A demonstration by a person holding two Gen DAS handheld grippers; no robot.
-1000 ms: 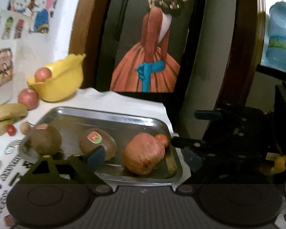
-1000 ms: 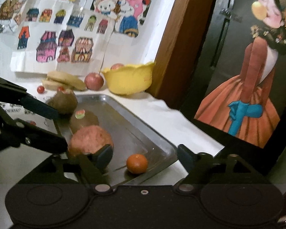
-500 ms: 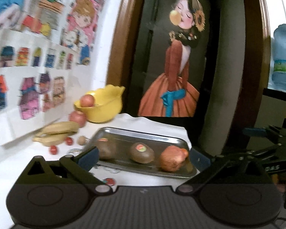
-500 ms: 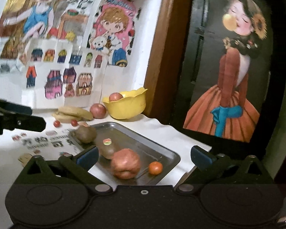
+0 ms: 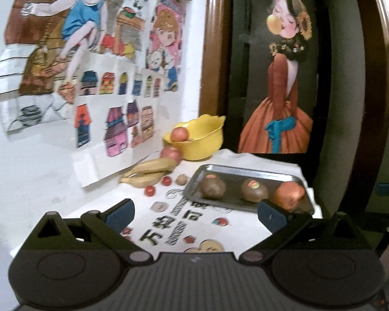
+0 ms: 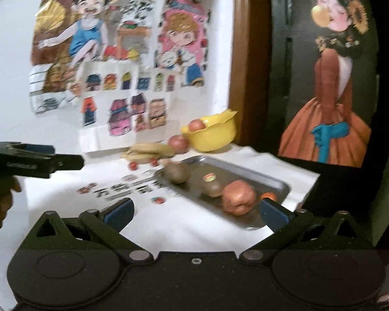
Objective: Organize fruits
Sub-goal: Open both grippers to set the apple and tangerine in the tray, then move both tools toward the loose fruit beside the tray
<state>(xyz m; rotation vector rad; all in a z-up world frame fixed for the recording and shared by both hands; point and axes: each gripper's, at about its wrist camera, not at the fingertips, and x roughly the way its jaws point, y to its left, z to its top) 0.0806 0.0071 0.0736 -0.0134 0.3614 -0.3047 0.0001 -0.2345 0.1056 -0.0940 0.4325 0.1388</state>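
A metal tray [image 5: 236,172] [image 6: 249,172] lies on the white cloth and holds two brown kiwis [image 5: 213,187] [image 5: 254,190], a reddish pomegranate [image 5: 289,195] [image 6: 238,198] and a small orange [image 6: 268,196]. Behind it stands a yellow bowl [image 5: 202,142] [image 6: 215,134] with an apple [image 5: 179,134] inside. Another apple [image 5: 169,154], bananas [image 5: 149,172] and small red fruits [image 5: 150,190] lie left of the tray. My left gripper [image 5: 195,213] is open and empty, well short of the tray. My right gripper [image 6: 197,211] is open and empty too.
Drawings [image 5: 90,72] hang on the white wall at left. A dark door with a painted figure [image 5: 282,83] stands behind the table's right edge. A small brown fruit [image 5: 181,179] lies beside the tray. The left gripper's finger [image 6: 36,159] and a hand [image 6: 0,207] show in the right wrist view.
Both grippers have pulled back and up from the tray, which now sits smaller and farther off. Both stay open and empty; the fruits have not moved.
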